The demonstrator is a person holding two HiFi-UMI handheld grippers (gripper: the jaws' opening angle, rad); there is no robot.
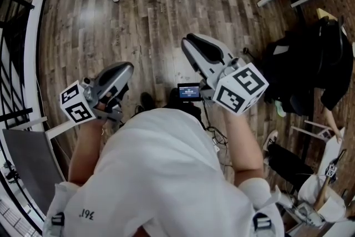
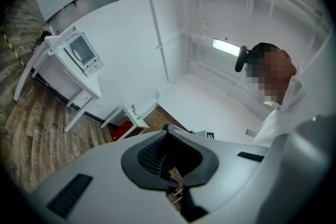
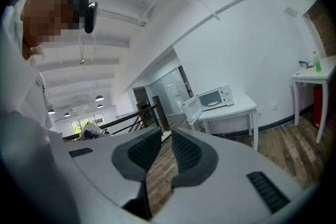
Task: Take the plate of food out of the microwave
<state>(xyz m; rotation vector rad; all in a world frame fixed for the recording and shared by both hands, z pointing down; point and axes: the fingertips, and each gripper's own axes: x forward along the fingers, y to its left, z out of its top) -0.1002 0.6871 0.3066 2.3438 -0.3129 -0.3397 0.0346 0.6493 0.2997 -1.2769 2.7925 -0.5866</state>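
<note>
Right gripper [image 3: 167,135] is open: narrow gap betw. its dark ribbed pads, nothing in it. Left gripper [image 2: 167,129] is closed, pads together, empty. Pale round plate of food [image 3: 212,103] sits inside white microwave [image 3: 227,94], door swung open, on white surface [image 3: 239,108], well apart at approx. 2 o'clock of right gripper.

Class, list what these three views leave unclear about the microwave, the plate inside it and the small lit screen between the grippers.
1. The plate, right gripper view: too small and distant inside the microwave to tell what food it carries.
2. The microwave, left gripper view: tiny near the left edge, so its inside is unreadable.
3. The microwave, head view: outside the frame entirely.
4. The screen, head view: its print is too small to read.
</note>
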